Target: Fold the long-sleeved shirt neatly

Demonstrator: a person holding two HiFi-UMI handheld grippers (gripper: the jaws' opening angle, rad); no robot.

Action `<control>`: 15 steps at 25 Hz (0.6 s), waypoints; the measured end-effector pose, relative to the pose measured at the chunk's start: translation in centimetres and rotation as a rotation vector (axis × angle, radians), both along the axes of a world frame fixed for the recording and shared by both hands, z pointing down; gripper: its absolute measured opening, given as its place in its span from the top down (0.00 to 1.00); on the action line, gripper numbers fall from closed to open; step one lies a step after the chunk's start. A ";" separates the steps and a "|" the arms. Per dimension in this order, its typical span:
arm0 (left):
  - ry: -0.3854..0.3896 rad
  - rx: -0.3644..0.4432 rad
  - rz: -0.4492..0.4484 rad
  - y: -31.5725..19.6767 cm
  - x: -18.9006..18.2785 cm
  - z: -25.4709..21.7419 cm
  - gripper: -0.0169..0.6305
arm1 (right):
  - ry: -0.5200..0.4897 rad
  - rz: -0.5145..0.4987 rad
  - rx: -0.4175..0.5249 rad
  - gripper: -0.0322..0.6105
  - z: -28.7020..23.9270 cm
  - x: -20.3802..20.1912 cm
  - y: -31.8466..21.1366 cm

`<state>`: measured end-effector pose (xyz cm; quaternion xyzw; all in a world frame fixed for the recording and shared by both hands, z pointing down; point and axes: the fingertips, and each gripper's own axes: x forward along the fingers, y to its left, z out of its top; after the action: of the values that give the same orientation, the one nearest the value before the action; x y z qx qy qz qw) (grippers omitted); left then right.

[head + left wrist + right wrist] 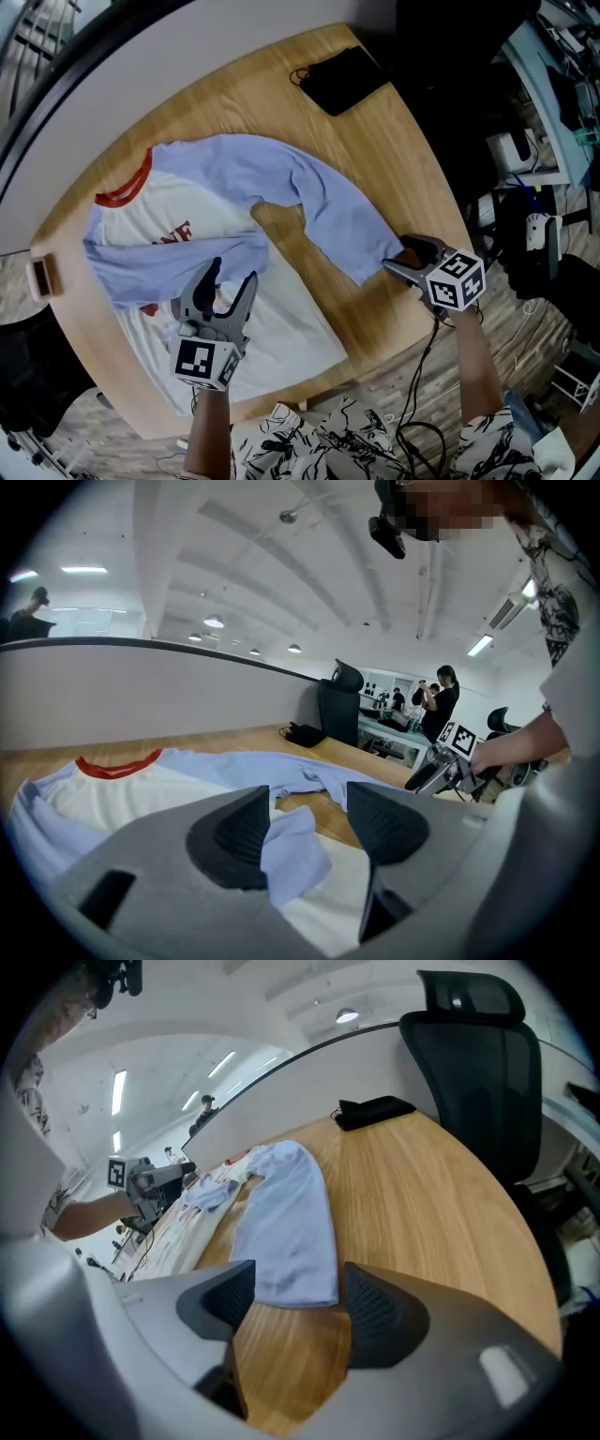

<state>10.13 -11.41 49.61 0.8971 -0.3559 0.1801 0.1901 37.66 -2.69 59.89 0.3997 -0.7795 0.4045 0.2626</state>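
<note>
Both open, left claw [232,272] partly hides shirt [291,319] lettering [174,232], right claw [397,255] at sleeve cuff [368,265].

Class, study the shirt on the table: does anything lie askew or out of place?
Yes: one blue sleeve bends crookedly out across the table toward the right gripper, while the other sleeve lies folded over the shirt.

A light wooden table [403,169] with a curved edge carries a long-sleeved shirt [281,328] spread flat, white in the body with a red collar. Its left sleeve [169,262], pale blue, lies folded across the chest, and its right sleeve [328,206] bends out over bare wood. A black pouch [342,80] lies at the far edge, well apart from the shirt.
</note>
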 end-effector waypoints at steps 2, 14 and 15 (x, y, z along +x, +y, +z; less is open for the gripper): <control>-0.003 -0.002 0.014 0.3 0.6 0.1 0.56 | -0.005 0.054 0.015 0.55 0.0 0.1 0.2; -0.033 -0.049 -0.022 0.9 -1.2 1.3 0.56 | -0.006 0.188 0.086 0.91 -2.6 2.5 -2.4; -0.030 -0.052 -0.034 0.9 -1.7 1.2 0.56 | -0.040 0.178 0.108 0.91 -4.4 2.5 -3.6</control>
<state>8.44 -10.54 50.77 0.8828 -0.3691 0.1995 0.2112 40.21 -6.25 55.45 0.4729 -0.7665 0.3916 0.1882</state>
